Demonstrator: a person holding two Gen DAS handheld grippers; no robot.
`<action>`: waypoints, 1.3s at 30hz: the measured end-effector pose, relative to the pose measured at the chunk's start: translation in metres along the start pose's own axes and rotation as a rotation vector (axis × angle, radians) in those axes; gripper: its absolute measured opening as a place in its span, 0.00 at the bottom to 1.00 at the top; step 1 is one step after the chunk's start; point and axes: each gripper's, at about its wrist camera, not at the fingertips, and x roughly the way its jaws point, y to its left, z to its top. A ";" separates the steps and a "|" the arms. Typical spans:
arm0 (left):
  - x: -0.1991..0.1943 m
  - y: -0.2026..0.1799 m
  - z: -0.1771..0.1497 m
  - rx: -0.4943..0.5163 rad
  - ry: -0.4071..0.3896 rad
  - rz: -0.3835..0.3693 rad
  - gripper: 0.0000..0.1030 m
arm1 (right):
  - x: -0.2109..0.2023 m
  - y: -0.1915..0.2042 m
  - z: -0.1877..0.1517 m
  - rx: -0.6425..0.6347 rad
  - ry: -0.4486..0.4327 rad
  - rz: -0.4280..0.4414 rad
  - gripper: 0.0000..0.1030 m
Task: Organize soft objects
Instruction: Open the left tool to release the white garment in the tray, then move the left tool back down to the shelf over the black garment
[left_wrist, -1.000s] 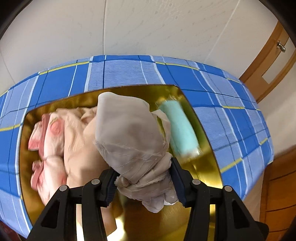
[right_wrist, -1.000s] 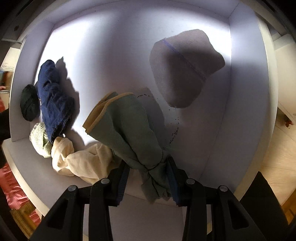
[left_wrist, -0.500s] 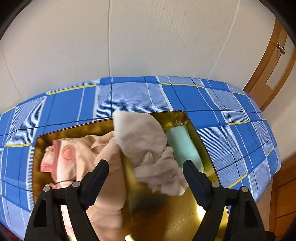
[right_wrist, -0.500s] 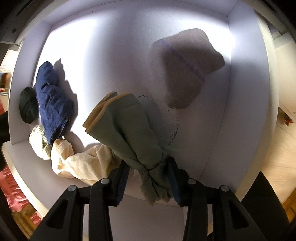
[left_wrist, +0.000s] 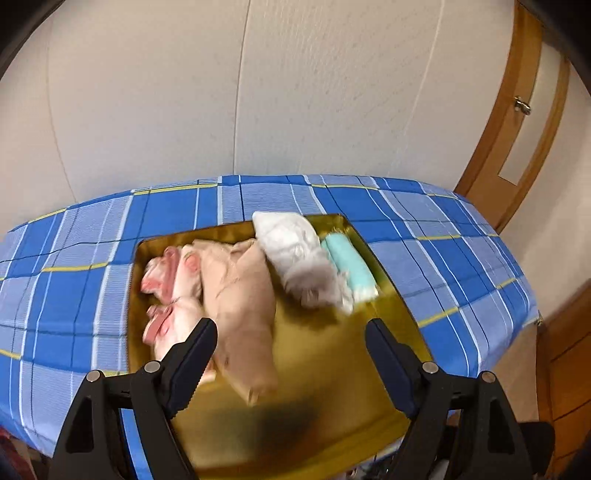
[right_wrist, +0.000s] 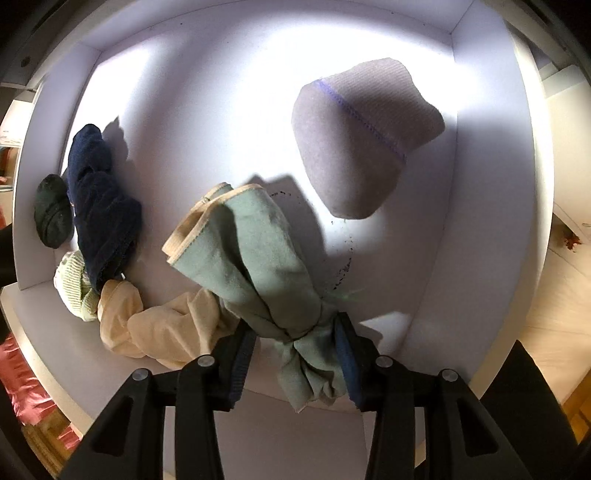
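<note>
step: sorting cloths | left gripper (left_wrist: 291, 354) fingers released, empty above gold tray (left_wrist: 332, 369); grey-white cloth (left_wrist: 299, 266) lay inside | right gripper (right_wrist: 295, 354) clenched green cloth (right_wrist: 258, 266) over white bin (right_wrist: 221, 110) | next: likely lower and release

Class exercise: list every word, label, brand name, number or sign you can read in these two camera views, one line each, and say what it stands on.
None: neither view shows readable text.
Pale rectangular plate on the wooden door: blank as far as can be seen.
Dark specks on the white box floor: marks, not letters.
Folded clothes in the gold tray: blurred, no print readable.
</note>
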 end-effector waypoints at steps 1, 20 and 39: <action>-0.006 0.000 -0.006 0.005 -0.006 0.001 0.81 | -0.001 0.001 0.001 -0.004 -0.002 -0.008 0.43; -0.018 0.013 -0.174 -0.120 0.122 -0.046 0.81 | -0.011 0.017 -0.006 -0.016 -0.019 -0.040 0.47; 0.132 0.042 -0.311 -0.469 0.546 0.015 0.81 | -0.020 0.019 -0.023 -0.005 -0.019 -0.043 0.63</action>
